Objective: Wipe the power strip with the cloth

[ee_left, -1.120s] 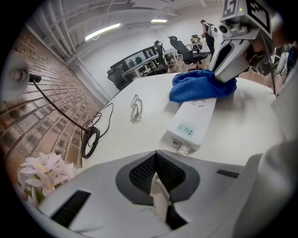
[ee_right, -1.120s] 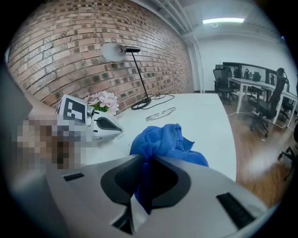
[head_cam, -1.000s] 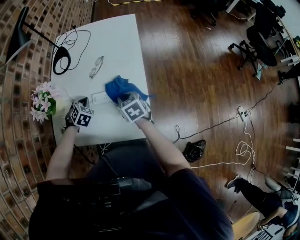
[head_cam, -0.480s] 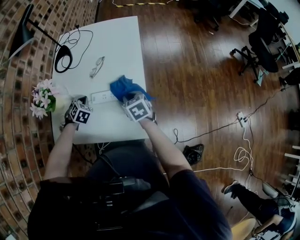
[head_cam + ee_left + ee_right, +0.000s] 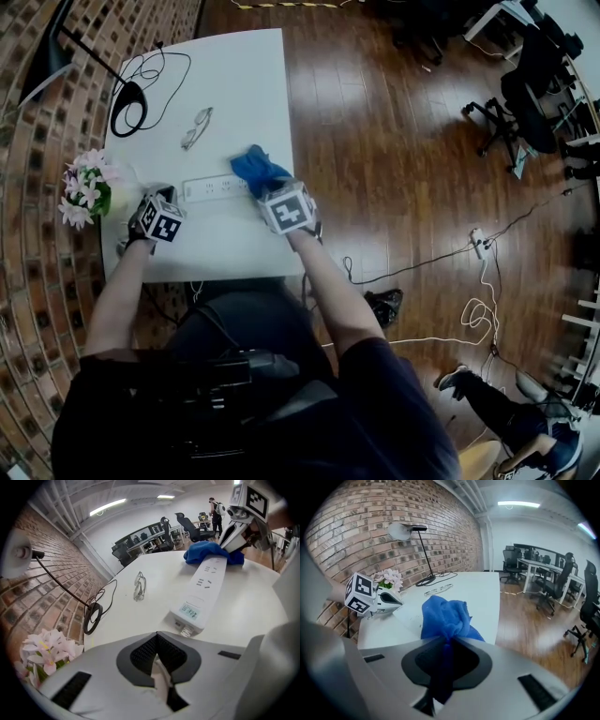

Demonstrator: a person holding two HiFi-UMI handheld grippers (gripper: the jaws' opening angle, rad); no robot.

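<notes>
Power strip (image 5: 214,188) lies left of centre on the white table (image 5: 234,84). The right gripper (image 5: 443,667), angled down from a forearm reaching up the frame, is clamped on the blue cloth (image 5: 255,165) at the strip's right end. The left gripper (image 5: 158,665), likewise angled down, pinches the strip's white cord (image 5: 161,680).

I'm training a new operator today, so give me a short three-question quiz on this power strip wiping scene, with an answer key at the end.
1. Multiple choice: what is the right hand-held gripper shut on? A) a sponge B) a blue cloth C) a brush
2. True or false: the glasses lie on the table, apart from the power strip.
3. In the head view, which end of the power strip does the blue cloth cover?
Key: 1 B; 2 true; 3 the right end.
</notes>
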